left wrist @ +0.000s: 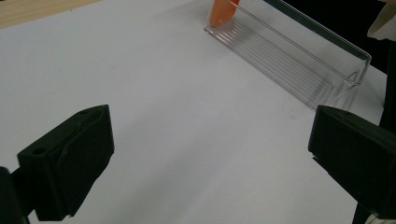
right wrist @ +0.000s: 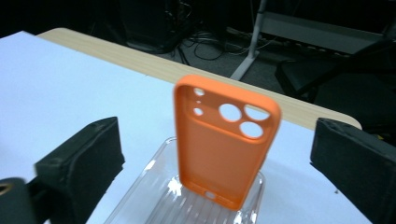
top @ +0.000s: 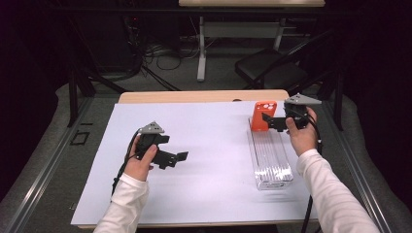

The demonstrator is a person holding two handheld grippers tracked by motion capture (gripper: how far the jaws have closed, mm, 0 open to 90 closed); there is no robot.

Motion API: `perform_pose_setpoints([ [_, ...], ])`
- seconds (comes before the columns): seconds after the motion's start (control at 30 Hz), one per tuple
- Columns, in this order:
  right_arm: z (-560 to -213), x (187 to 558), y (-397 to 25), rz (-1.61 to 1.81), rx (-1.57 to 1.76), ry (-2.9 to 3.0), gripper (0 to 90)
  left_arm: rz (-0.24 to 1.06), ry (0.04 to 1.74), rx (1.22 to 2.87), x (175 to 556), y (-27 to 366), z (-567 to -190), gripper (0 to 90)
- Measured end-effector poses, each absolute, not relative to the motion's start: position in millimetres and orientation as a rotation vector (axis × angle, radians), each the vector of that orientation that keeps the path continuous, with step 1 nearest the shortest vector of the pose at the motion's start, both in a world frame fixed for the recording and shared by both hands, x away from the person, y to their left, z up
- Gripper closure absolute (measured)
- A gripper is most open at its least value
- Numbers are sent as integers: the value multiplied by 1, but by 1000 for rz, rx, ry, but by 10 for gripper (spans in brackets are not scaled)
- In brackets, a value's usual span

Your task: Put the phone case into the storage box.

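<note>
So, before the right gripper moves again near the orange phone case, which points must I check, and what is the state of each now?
1. Right gripper open: ok, the jaws stand wide apart on either side of the orange phone case.
2. Case upright in the clear ribbed tray: ok, it stands at the tray's far end.
3. Jaws free of the case: ok, a gap shows on both sides.
4. Left gripper out of the way: ok, open over the bare white sheet.
5. Case steady in a groove without support: cannot tell.
</note>
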State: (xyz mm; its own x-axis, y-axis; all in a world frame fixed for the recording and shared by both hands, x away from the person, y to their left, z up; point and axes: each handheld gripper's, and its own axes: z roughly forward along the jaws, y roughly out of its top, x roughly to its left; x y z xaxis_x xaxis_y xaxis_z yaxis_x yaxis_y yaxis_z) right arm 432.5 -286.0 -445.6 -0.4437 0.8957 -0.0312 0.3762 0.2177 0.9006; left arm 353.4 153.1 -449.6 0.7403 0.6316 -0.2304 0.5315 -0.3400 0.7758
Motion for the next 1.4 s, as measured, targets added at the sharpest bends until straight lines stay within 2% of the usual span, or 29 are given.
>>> perform_pose_setpoints([
  [0.73,-437,388,-270,1317,1072,2029,0,120,864,1971,354,154,-442,5],
  [1.4,-433,342,-232,1372,961,2070,0,105,815,1976,350,152,-438,10],
])
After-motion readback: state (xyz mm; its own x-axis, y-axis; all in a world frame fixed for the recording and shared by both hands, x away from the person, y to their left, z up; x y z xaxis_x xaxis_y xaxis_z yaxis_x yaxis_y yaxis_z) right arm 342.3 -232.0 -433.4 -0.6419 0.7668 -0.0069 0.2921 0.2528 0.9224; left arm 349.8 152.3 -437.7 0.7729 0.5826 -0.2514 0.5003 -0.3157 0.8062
